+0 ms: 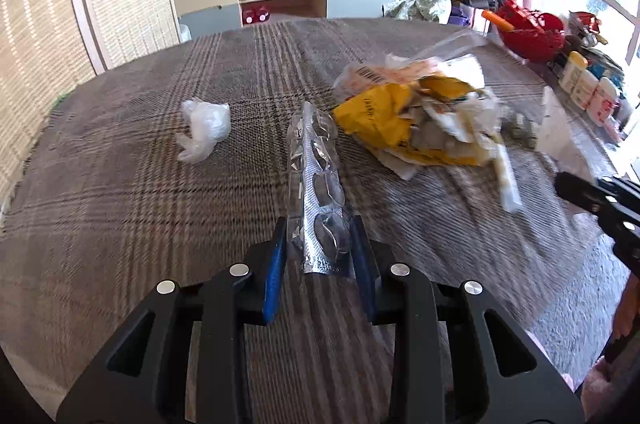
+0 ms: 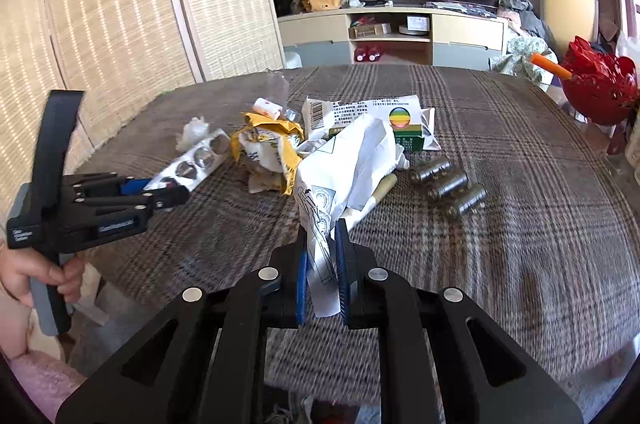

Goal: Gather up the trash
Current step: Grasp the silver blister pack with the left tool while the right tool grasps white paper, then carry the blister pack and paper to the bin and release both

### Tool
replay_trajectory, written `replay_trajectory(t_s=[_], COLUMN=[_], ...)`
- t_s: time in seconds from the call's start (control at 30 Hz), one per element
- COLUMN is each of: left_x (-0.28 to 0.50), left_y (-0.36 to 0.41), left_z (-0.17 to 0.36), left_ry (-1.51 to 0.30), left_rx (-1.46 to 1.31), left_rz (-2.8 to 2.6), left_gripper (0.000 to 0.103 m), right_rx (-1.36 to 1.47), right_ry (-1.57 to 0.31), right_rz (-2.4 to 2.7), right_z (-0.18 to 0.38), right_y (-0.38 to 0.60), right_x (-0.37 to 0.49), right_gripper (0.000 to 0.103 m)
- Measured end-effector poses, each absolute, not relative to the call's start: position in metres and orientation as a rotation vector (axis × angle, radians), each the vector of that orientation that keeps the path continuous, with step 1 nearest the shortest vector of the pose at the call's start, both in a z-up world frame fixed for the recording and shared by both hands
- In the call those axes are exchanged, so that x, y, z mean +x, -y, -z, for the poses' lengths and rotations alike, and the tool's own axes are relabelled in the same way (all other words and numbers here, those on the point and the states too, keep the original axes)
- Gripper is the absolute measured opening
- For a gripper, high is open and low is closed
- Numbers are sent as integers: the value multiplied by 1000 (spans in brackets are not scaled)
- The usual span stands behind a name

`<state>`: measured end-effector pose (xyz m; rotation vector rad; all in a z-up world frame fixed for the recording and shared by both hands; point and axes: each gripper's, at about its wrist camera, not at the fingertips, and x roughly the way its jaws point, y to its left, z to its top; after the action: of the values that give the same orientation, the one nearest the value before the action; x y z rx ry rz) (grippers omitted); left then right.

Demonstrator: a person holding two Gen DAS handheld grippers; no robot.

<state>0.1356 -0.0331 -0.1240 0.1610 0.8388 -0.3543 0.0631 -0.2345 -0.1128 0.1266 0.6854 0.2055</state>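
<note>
Both grabs look made: the left gripper (image 1: pixel 318 244) pinches a silver foil blister pack (image 1: pixel 320 180) at centre frame, and the right gripper (image 2: pixel 322 264), nearly closed, clamps a crumpled white printed paper sheet (image 2: pixel 344 164). Next, probably, comes carrying both to a bin, which is not visible.

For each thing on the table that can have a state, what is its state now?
left gripper: shut on the blister pack
blister pack: empty, held at one end
right gripper: shut on the white paper
white paper: crumpled, held
yellow wrapper: torn open, lying
green box: flattened
three batteries: lying side by side
</note>
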Motion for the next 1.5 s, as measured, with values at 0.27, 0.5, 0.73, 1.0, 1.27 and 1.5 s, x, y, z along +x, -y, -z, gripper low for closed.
replay_trajectory(t_s=[0.27,0.5,0.73,1.0,1.27,1.5], left_x=[56,-1,-42,-66,-67,-60], left_y=[37,41,49,69,77,70], left_z=[82,78,118,195,241,258], left_ry=[-766,-729,-793,-955,-1055,-1113], left_rx=[141,90,17,-19,9,-13], left_rz=[376,397,434,454,450,455], left_gripper=[29,30,30,30,30,31], right_rx=[136,119,145,180,213,217], right_ry=[-668,-655,-713,-844,-985,-1041], right_rz=[-233,-185,-164,-163,-214,-231], right_z=[104,99,119,168,221,237], right_y=[233,229,234,234,218,207], right_x=[14,-31,-62,-75,-65,-52], right_gripper=[14,14,14,14,14,14])
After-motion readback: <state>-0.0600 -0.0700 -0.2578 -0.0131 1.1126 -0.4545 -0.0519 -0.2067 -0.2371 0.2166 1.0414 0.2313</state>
